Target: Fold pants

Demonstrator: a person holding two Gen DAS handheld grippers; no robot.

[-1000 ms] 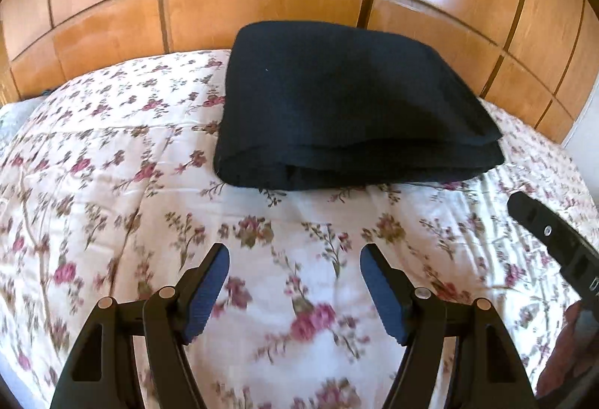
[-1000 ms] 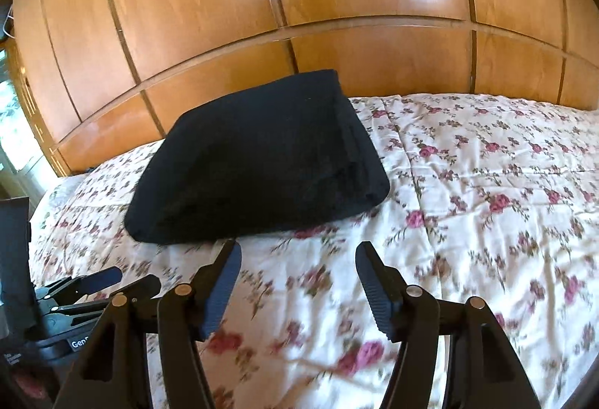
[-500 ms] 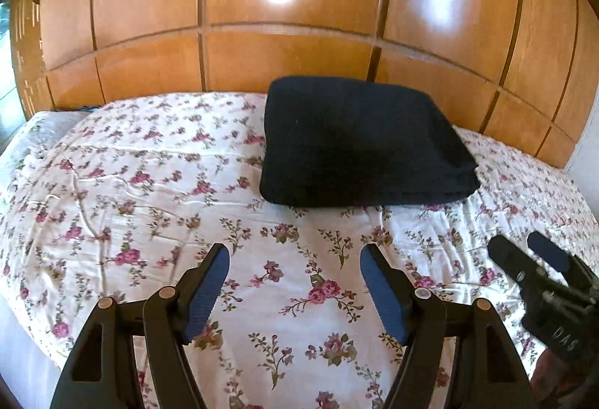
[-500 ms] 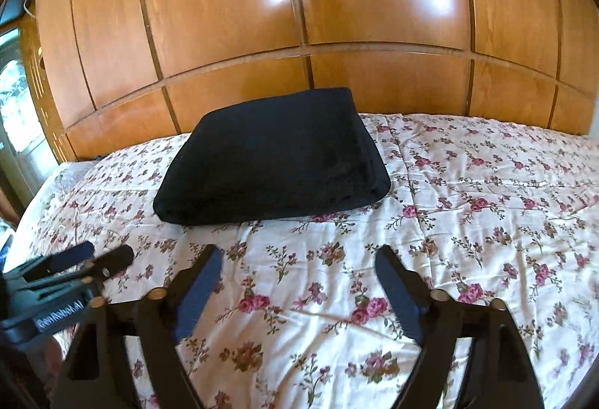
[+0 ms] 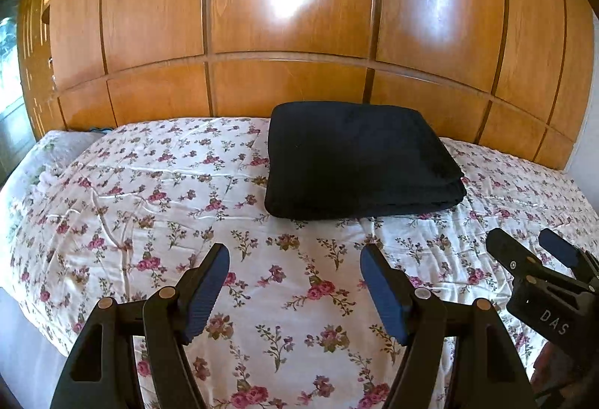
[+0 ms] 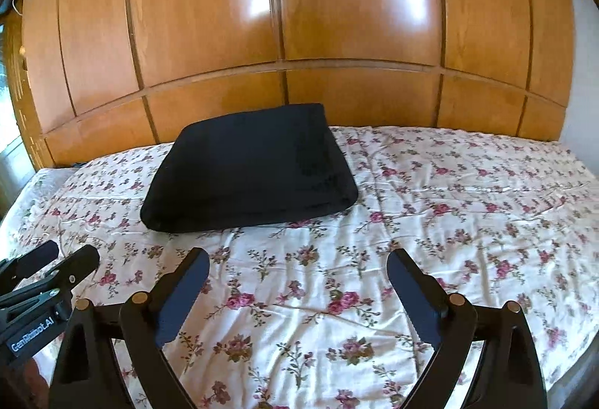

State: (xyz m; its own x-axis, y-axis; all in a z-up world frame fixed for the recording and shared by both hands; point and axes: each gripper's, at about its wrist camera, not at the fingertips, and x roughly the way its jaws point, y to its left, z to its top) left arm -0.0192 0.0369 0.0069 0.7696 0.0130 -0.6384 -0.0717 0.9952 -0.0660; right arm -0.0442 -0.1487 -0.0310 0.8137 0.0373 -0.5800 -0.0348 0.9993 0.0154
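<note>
- The left gripper (image 5: 294,291) hangs over the bedspread with its jaws spread wide and nothing between them.
- The right gripper (image 6: 297,294) is likewise released and empty, its blue pads (image 6: 410,293) well apart; each gripper shows at the edge of the other's view.
- Both tools sit near the front of the floral bedspread (image 5: 149,221), well apart from the garment.
- The black pants (image 5: 355,165) lie as a compact, layered rectangle on the far part of the bed, close to the wooden headboard (image 5: 292,83).
- Judging by that tidy stack, the folding looks finished and this is the closing step.
- If anything is left, it is only a light smoothing of the folded edge nearest the grippers, which would call for reaching forward.
</note>
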